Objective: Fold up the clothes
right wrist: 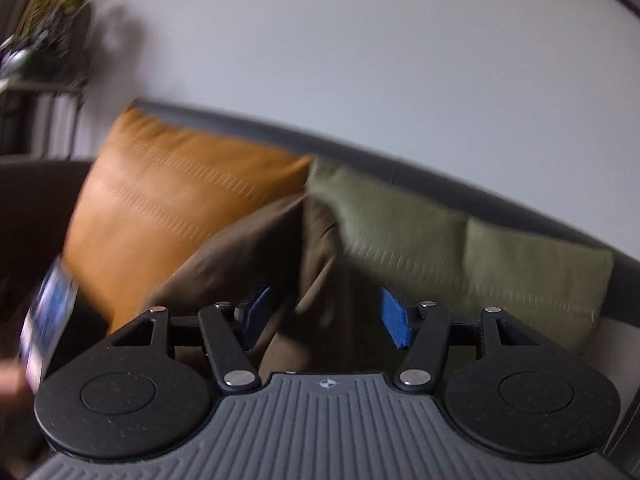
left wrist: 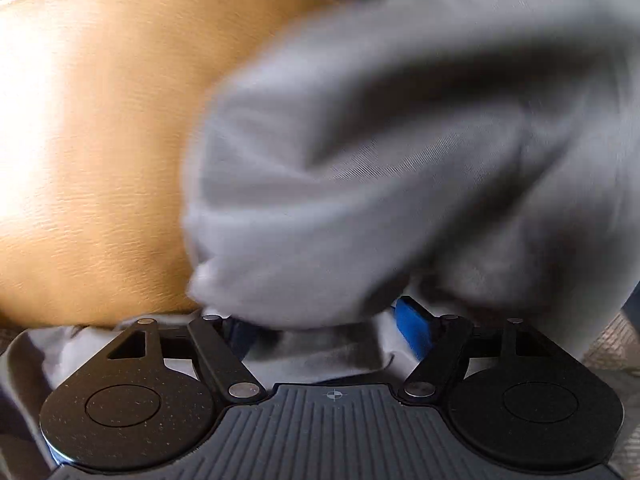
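Note:
In the left wrist view a grey garment (left wrist: 380,160) is bunched up and blurred right in front of my left gripper (left wrist: 328,326). It drapes over the space between the fingers. The right blue pad (left wrist: 414,328) shows far out to the side and the left finger is hidden under the cloth, so the jaws stand wide. In the right wrist view my right gripper (right wrist: 326,316) is open with both blue pads (right wrist: 396,320) showing. A brown piece of fabric (right wrist: 280,248) rises just beyond the gap, untouched; I cannot tell whether it is a cushion or a garment.
A tan leather cushion (left wrist: 100,140) fills the left of the left wrist view. On the dark sofa (right wrist: 400,160) lean an orange cushion (right wrist: 168,208) and green cushions (right wrist: 460,248) against a white wall. A blurred flat object (right wrist: 46,320) sits at the left edge, and a shelf with a plant (right wrist: 44,40) stands top left.

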Motion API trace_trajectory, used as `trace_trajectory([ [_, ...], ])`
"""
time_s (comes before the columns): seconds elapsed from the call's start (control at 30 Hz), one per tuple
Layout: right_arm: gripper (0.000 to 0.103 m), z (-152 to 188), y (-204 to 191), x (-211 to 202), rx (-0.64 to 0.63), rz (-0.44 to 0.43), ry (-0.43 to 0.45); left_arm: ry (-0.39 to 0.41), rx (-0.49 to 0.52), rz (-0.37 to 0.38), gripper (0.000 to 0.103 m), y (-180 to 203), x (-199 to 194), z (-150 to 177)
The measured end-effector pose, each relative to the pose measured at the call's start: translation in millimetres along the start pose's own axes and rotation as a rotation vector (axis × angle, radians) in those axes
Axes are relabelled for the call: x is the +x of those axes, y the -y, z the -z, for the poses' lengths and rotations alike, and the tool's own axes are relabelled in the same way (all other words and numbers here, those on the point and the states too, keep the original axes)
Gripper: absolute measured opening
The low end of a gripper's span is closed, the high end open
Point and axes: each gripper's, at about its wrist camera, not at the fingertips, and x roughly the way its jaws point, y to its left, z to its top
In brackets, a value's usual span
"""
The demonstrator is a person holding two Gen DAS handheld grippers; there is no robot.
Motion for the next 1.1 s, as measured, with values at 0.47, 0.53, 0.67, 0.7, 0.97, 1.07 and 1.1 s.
trace_trajectory([
  [0.47,0.065,133,-62,11,-0.062,-0.156,-0.34,0.023,-0.165,0.02,0.083,-27,-7,-16],
  [0.53,0.066,138,-73,25,-0.071,-0.173,-0.347,0.028,-0.124,0.013,0.083,-27,-6,-14],
  [0.67,0.063,139,-86,45,-0.101,-0.175,-0.385,0.018,-0.044,0.023,0.083,-30,-8,-11],
  [0.7,0.054,139,-86,48,-0.11,-0.175,-0.401,0.015,-0.014,0.035,0.083,-31,-12,-9],
  [0.97,0.016,104,-30,59,-0.071,0.0,-0.401,0.033,0.282,-0.122,0.084,-67,-41,17],
  [1.07,0.016,91,-15,79,-0.083,0.109,-0.396,0.0,0.391,-0.201,0.084,-77,-25,31],
  [1.1,0.016,89,-13,86,-0.077,0.13,-0.401,-0.004,0.433,-0.22,0.084,-79,-18,36],
])
